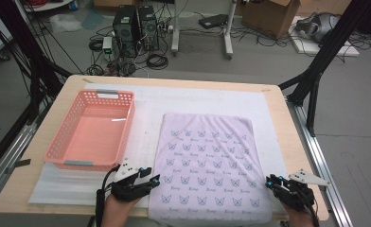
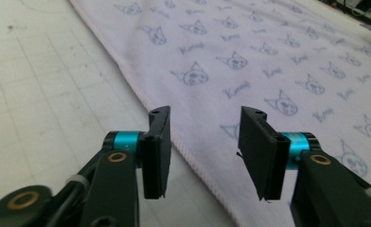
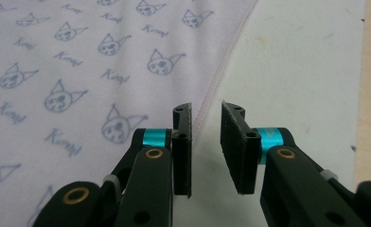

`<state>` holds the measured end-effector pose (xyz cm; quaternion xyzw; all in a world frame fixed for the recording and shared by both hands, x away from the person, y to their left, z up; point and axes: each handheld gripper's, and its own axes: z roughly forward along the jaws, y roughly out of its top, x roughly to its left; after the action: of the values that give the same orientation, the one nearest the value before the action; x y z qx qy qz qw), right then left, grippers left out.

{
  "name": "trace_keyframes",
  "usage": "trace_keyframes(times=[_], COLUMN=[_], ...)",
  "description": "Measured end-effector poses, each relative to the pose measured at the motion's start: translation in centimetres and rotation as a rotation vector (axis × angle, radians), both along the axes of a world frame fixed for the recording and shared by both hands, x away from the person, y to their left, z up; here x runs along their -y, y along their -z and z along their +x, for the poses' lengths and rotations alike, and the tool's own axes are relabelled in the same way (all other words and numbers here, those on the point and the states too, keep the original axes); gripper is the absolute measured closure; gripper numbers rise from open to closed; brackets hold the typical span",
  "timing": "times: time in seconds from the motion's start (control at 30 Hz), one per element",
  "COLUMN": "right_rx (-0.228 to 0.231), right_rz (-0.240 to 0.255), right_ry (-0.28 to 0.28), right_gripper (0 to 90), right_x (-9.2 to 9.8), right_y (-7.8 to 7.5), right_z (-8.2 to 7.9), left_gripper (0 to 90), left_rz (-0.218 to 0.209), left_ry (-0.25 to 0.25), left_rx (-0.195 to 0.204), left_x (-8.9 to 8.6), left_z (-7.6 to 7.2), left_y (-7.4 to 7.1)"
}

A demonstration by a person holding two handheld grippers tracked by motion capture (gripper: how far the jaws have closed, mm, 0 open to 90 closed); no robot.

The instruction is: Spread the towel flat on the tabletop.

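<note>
Cloth (image 1: 207,163), long axis running away from person: left gripper (image 1: 151,181) and right gripper (image 1: 270,181) flank its near corners, jaws apart, gripping nothing.

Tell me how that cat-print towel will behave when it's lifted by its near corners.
The towel lies thin and flat on the mat, so it is probably floppy and will sag between two grips. Likely light. Its stitched hem should give fingers some purchase.
</note>
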<state>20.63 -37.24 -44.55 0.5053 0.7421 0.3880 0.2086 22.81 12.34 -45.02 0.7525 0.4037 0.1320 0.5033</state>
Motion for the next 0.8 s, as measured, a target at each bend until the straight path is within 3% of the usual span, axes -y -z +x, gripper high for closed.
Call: trace_keyframes(times=[0.23, 0.33, 0.4, 0.47, 0.5, 0.67, 0.8], right_rx=[-0.026, -0.030, -0.047, -0.040, -0.047, -0.024, 0.024], right_rz=[0.000, -0.011, -0.024, -0.084, -0.084, -0.025, -0.013], right_ry=[0.003, -0.020, -0.012, 0.009, 0.011, 0.032, 0.029], right_gripper=[73.4, 85.2, 87.9, 88.0, 87.7, 62.6, 55.2], right_x=[-0.8, -1.1, -1.1, -1.0, -0.8, 0.0, 0.0], right_y=[0.6, 0.6, 0.3, 0.0, 0.0, 0.0, -0.4], right_z=[3.1, 4.0, 4.1, 3.8, 3.7, 3.8, 3.7], left_gripper=[51.0, 51.9, 52.0, 50.8, 48.0, 37.2, 30.9], left_rz=[-0.022, -0.030, -0.040, -0.062, -0.076, -0.085, -0.090], left_ry=[0.043, 0.084, 0.096, 0.088, 0.079, 0.069, 0.047], left_rx=[0.031, 0.107, 0.140, 0.123, 0.104, 0.066, 0.071], left_x=[0.0, 0.0, 0.0, 0.0, 0.0, 0.1, 0.0], left_z=[1.6, 2.1, 2.4, 2.9, 3.1, 3.8, 3.8], left_y=[-0.2, -0.2, -0.3, -0.3, -0.4, -0.1, -0.1])
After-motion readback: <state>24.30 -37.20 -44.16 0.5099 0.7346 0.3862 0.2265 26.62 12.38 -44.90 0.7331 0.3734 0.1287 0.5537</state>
